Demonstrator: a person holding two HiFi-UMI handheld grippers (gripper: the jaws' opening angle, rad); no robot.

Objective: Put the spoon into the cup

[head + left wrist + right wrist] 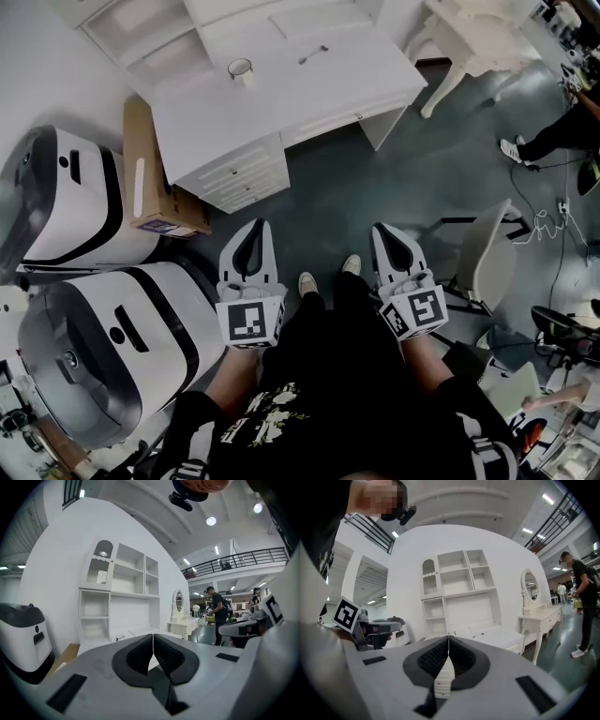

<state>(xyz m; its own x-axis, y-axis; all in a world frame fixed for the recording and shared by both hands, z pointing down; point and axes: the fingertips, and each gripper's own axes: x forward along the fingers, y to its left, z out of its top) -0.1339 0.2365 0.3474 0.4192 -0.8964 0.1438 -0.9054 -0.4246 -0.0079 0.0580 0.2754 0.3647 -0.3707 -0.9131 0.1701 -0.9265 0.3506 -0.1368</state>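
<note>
Fingers (140, 656) of the left gripper (251, 228) pressed together, pads meeting along one thin seam, nothing between them. Right gripper (383, 231) likewise: fingers (434, 658) closed on each other, empty. Both grippers held side by side, well short of the white desk (309, 89), noses pointed toward it, low and nearly level.

Between the grippers, the person's two shoes (307, 281) on dark floor, on the near side of the desk.

Two large white-and-black machines (80, 202) off the desk's left end, nearer than it. A cardboard box (150, 178) stands just beside the desk's left side. A white chair (492, 258) is off the desk's right end, well apart from it.

On the desk top: the cup (240, 68), upright, toward the left, open mouth up; in the left gripper view it is a small glass (120, 638) at the desk's front edge. The spoon (313, 54) lies flat on the desk to the right of the cup, apart from it, not in it.

At the desk's back, open white shelves (133, 578). Beyond the desk's right end, a white vanity table (478, 37).
</note>
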